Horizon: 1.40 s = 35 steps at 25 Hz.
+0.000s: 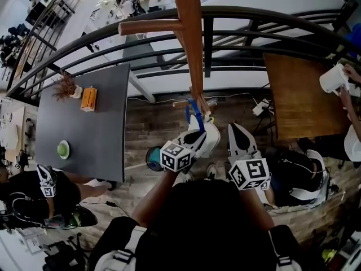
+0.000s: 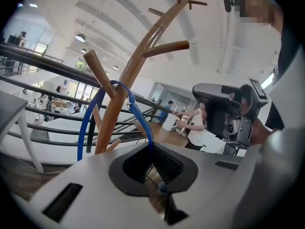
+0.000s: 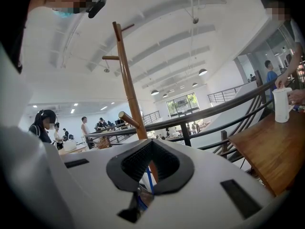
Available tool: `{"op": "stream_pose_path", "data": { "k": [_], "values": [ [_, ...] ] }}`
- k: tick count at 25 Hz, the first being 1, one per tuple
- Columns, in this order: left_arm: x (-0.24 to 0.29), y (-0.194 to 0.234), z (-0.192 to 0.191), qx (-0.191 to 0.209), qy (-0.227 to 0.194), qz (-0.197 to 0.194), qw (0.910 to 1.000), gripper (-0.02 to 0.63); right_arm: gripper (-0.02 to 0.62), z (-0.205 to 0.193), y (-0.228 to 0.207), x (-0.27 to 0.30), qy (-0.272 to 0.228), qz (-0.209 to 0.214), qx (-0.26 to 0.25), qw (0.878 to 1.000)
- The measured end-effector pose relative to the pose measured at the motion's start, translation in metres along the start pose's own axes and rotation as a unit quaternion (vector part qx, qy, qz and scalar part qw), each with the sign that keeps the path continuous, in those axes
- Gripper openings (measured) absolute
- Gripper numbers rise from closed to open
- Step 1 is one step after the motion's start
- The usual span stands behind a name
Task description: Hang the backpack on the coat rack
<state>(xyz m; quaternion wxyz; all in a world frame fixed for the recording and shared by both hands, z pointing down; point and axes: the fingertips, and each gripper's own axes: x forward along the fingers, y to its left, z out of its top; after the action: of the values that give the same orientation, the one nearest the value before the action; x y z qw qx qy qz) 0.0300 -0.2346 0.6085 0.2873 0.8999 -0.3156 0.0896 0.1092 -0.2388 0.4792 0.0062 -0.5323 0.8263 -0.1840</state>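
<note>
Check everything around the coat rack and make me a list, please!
Surface: wood-plank floor; dark table to the left, wooden table to the right.
Job's things: coat rack upright; blue loop hooked over one peg; the backpack's body cannot be made out.
Clutter: plant, orange box and green cup on the dark table.
Grippers: left gripper shut on the blue loop; right gripper jaws together, nothing clearly held.
Cables: white power strip with cord on the floor.
Surroundings: curved railing; a person with a white jug at the wooden table.
</note>
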Motion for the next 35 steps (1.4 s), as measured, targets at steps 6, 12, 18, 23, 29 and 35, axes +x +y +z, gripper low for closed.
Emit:
{"op": "stream_pose_path", "data": {
  "k": [6,12,18,23,29,35],
  "values": [
    [0.001,0.005,-0.004,-0.007,0.007,0.005,0.9999,0.020,0.012,0.000,-0.002,-0.003,0.002,-0.003,0.003,1.000],
    [0.002,0.012,-0.014,0.011,0.022,0.016,0.9996,0.020,0.012,-0.002,-0.001,-0.004,0.003,-0.003,0.004,1.000],
    [0.006,0.025,-0.026,0.004,0.030,0.030,0.9991,0.020,0.012,-0.004,-0.001,-0.004,0.005,-0.002,0.006,1.000],
    [0.006,0.032,-0.031,-0.009,0.031,0.036,0.9988,0.020,0.012,-0.005,-0.003,-0.005,0.006,-0.005,0.007,1.000],
    [0.010,0.038,-0.034,-0.013,0.033,0.042,0.9985,0.020,0.012,-0.010,-0.008,-0.006,0.012,-0.008,0.010,1.000],
    [0.016,0.049,-0.040,-0.021,0.033,0.050,0.9980,0.020,0.012,-0.016,-0.013,-0.005,0.018,-0.007,0.012,1.000]
  ]
}}
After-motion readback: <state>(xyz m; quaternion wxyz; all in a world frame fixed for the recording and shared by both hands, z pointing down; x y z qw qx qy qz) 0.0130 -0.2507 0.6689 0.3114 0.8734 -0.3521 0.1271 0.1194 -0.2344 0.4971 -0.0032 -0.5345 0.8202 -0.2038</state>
